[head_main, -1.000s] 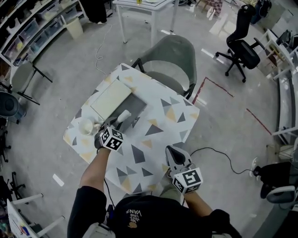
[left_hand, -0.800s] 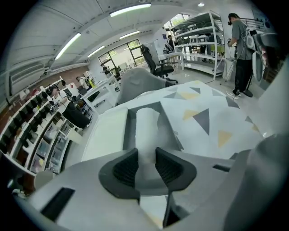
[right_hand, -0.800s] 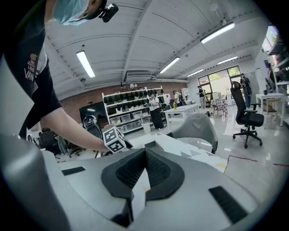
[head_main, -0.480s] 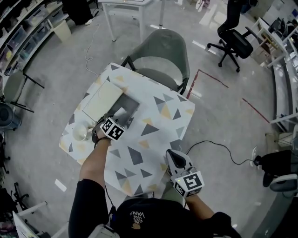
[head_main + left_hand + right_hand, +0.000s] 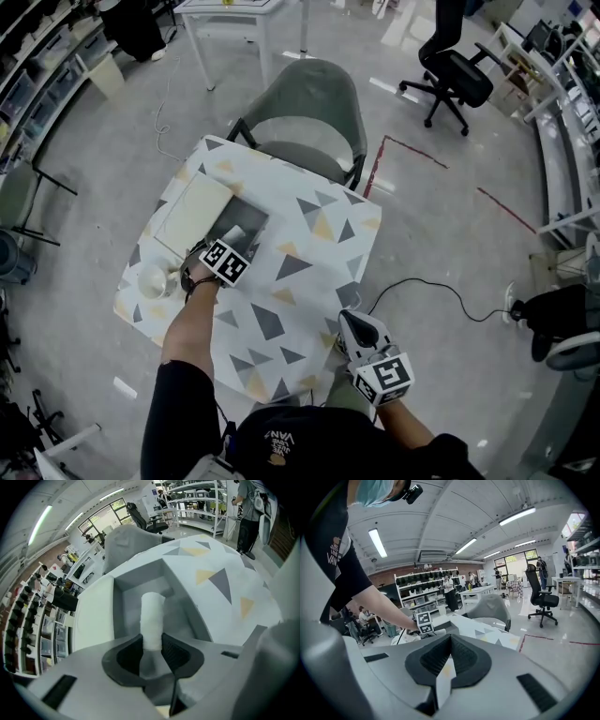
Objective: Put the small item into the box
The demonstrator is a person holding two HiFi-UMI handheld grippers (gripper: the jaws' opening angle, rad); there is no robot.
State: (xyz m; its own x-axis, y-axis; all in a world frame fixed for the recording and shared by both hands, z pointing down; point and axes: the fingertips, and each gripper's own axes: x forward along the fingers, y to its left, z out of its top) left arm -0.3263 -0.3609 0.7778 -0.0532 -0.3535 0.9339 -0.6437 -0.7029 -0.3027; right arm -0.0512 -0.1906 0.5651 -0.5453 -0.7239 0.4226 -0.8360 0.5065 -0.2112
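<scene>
The small item is a white roll (image 5: 153, 616), and my left gripper (image 5: 152, 646) is shut on its near end. The roll sticks out forward over the open grey box (image 5: 187, 588), above the box's inside. In the head view the left gripper (image 5: 232, 246) is at the box's (image 5: 251, 214) near edge, with the roll (image 5: 235, 233) pointing into it. The box's cream lid (image 5: 192, 214) lies flat to the left. My right gripper (image 5: 349, 321) hovers at the table's near right edge, shut with nothing between its pads (image 5: 449, 641).
The patterned table (image 5: 300, 272) carries a white bowl-like thing (image 5: 150, 279) at its left edge. A grey chair (image 5: 309, 108) stands behind the table. A black cable (image 5: 422, 286) lies on the floor to the right, and a black office chair (image 5: 450, 70) stands farther back.
My left gripper has carried the white roll forward, from the box's near edge to over its inside. The right gripper has stayed by the table's near right edge.
</scene>
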